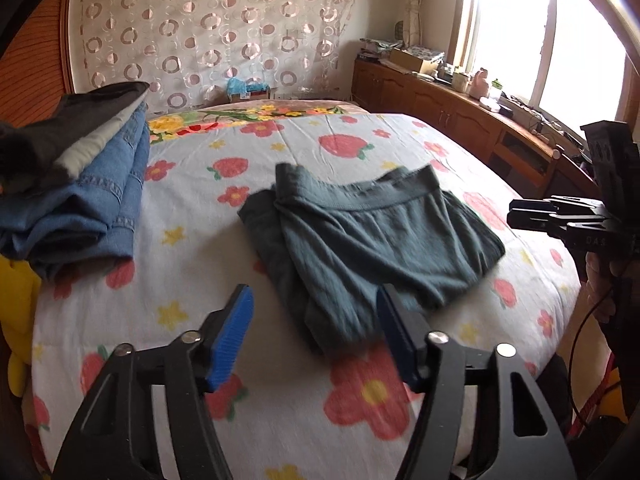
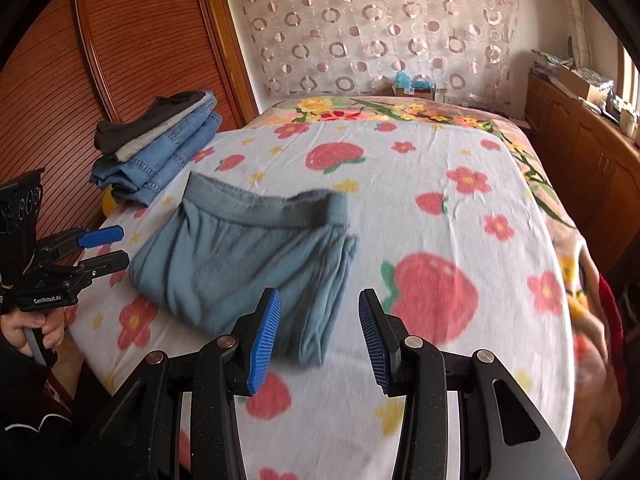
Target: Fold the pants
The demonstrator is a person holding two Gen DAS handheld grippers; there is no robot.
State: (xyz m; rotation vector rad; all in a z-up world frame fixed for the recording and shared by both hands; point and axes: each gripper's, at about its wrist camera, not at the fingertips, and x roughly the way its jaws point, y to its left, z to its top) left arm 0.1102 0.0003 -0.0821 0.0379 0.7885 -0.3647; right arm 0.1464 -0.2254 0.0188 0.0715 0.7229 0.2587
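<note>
The grey-green pants are seen already folded into a compact bundle, waistband at the far edge, lying on the strawberry-print bedsheet just beyond both grippers. Nothing is held: the left gripper is seen with jaws apart and empty, and the right gripper likewise. Folding appears essentially done, though blur hides how neat the near edge is. What may be left is moving the bundle to the stack of folded jeans farther off.
</note>
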